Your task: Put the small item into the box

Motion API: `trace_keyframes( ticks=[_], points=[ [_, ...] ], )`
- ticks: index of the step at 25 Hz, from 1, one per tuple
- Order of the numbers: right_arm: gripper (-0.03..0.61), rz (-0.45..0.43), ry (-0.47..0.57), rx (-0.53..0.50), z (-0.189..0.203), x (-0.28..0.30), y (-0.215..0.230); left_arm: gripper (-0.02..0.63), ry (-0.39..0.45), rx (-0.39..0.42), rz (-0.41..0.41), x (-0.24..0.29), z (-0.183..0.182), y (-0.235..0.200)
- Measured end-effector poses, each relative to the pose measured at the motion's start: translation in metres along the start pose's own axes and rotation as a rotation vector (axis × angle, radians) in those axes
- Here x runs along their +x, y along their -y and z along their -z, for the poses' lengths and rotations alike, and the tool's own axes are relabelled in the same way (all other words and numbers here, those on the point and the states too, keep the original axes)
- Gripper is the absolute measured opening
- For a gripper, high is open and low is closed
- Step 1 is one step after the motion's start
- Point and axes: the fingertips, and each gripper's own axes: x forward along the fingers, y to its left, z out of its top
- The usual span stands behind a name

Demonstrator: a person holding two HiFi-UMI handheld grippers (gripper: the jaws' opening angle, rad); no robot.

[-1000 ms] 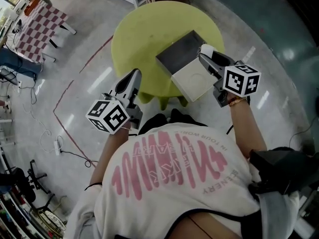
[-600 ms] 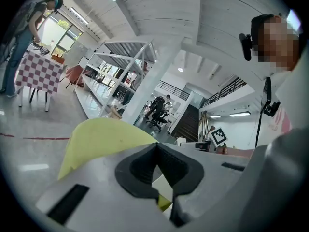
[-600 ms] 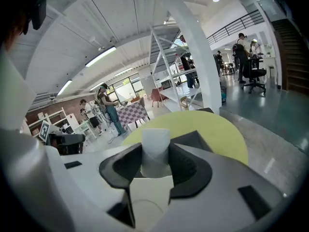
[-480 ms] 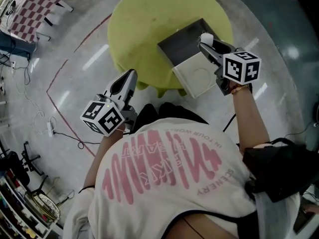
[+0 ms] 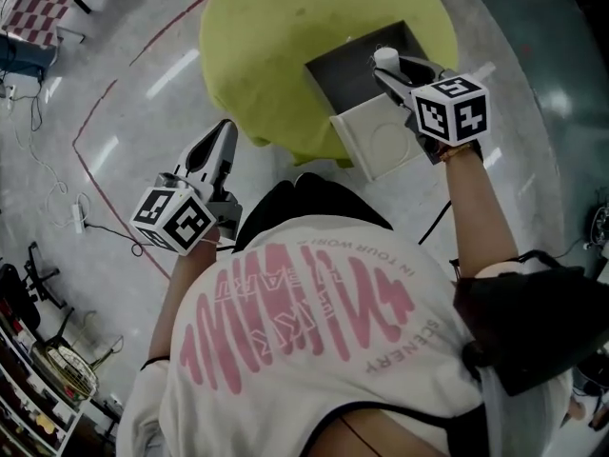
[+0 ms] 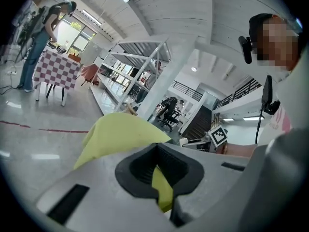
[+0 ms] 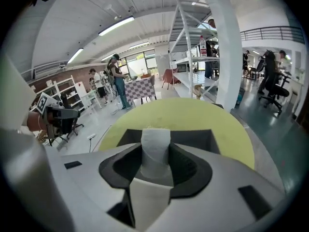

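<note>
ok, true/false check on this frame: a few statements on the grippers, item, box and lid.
1. The right gripper holds the white item in its fingers. True.
2. The item lies in the box. False: it is held over the box.
3. The box is open, with the lid beside it. True.
4. The left gripper holds the lid. False: it is empty, fingers together, over the floor beside the table.

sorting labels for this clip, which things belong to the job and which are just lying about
Job: small white cylinder, clamped in the right gripper; open dark box; white lid; green table.
Lying about: left gripper, empty; checked table; metal shelving.
</note>
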Motion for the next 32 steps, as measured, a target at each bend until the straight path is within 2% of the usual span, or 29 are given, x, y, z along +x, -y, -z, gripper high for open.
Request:
trace_keyframes(
  ticks=[6,9,23,32],
  points=[
    [0.17,-0.004,-0.138,-0.211,0.01,0.028,-0.001,0.008,0.002,-0.012,-0.034,-0.009,0.01,-0.017],
    [0.17,-0.025,-0.196,-0.274,0.014,0.037,0.001,0.008,0.006,-0.028,-0.053,-0.012,0.013,-0.024],
    [0.17,-0.075,-0.423,-0.43,0.038,0.068,0.006,0.008,-0.014,-0.042,-0.033,-0.006,0.029,-0.025],
    [0.17,-0.069,-0.47,-0.464,0.053,0.084,0.005,0.008,-0.024,-0.06,-0.066,-0.017,0.045,-0.041]
  ],
)
